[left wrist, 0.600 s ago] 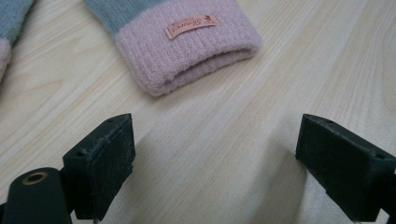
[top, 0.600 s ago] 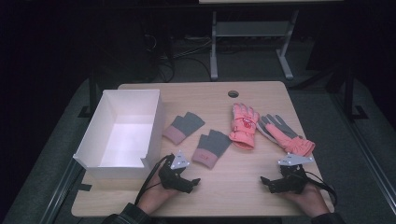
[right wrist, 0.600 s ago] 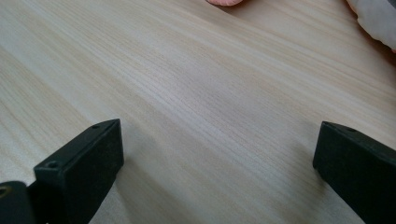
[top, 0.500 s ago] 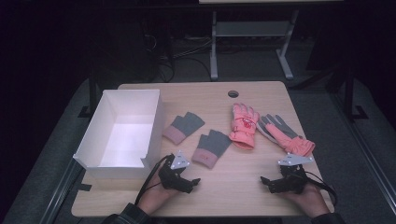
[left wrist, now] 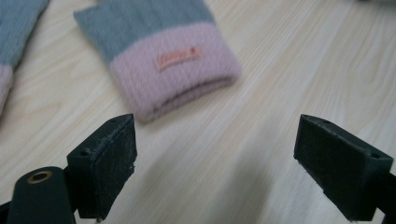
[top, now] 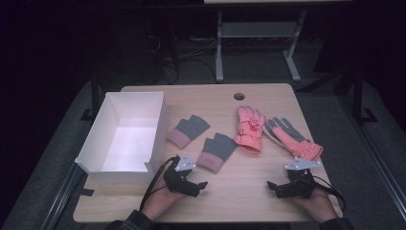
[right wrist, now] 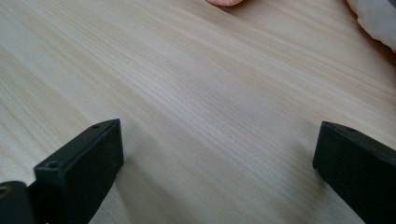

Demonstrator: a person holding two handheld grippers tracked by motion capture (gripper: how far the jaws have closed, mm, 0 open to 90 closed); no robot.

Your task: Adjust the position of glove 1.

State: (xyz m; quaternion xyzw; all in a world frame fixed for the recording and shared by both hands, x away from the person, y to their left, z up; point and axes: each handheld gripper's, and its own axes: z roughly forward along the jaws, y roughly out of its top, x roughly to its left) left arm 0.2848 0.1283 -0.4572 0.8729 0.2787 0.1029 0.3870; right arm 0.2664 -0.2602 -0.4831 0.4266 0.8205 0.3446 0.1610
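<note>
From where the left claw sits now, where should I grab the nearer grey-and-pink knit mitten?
Probably the pink cuff of the nearer knit mitten, coming in low from the near table edge. It lies flat, cuff toward the open left claw, and that doubled edge is its thickest, closest part.

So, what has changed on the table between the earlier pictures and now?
Nothing has visibly changed. The left gripper and the right gripper rest at the near edge of the table with open, empty jaws, as before. The two grey-and-pink knit mitts, the pink glove, the grey-palmed glove and the white box lie in the same places.
</note>
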